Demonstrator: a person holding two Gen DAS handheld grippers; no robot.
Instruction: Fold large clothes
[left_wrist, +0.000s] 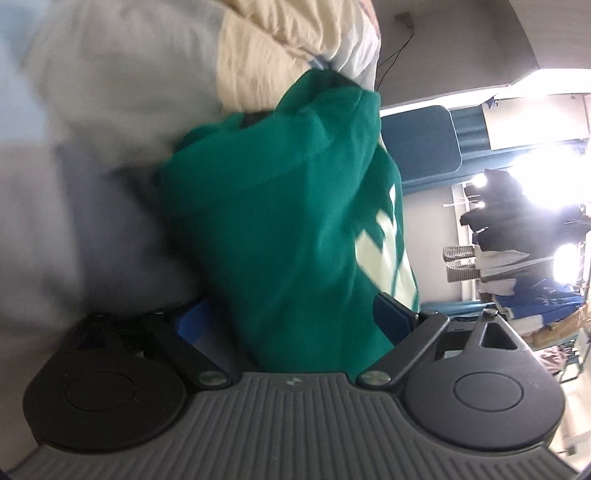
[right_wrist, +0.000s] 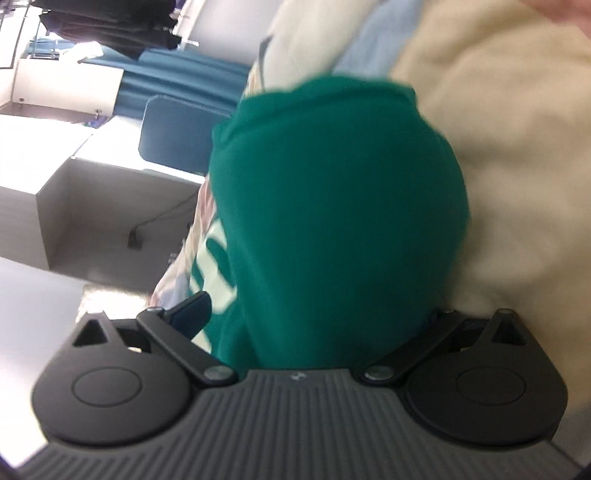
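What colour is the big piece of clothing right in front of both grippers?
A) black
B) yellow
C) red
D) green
D: the green garment fills the middle of both wrist views, with pale lettering on it and cream bedding behind it.

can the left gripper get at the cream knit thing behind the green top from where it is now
Probably not directly. The green top bulges between the left gripper's wide-open fingers and fills the way ahead; the cream knit lies beyond it, so the top would have to drop clear first.
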